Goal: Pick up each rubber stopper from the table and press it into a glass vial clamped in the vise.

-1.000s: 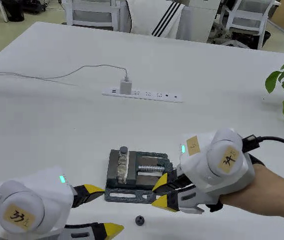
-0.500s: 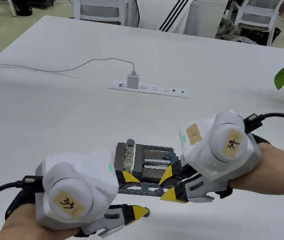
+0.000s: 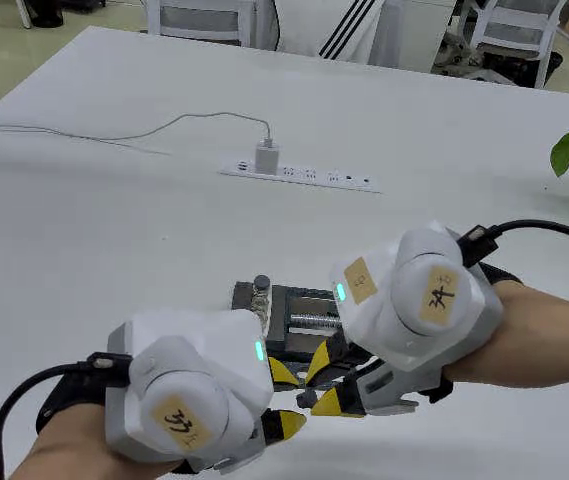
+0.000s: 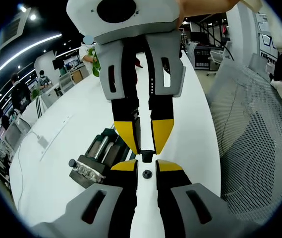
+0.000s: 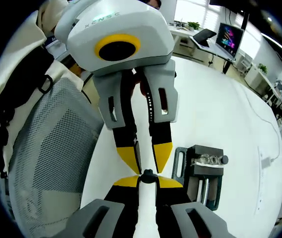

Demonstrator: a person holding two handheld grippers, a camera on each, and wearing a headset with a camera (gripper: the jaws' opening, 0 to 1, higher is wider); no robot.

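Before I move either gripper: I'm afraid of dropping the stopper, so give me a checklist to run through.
1. Stopper sits between the tips of the right gripper: ok.
2. One gripper has it firmly pinched: cannot tell.
3. Left gripper is clear of the right one: not ok, their tips meet at the stopper.
4. Vials sit in the vise: ok.
5. An uncapped vial is free to take it: cannot tell; the end vial carries a dark cap.
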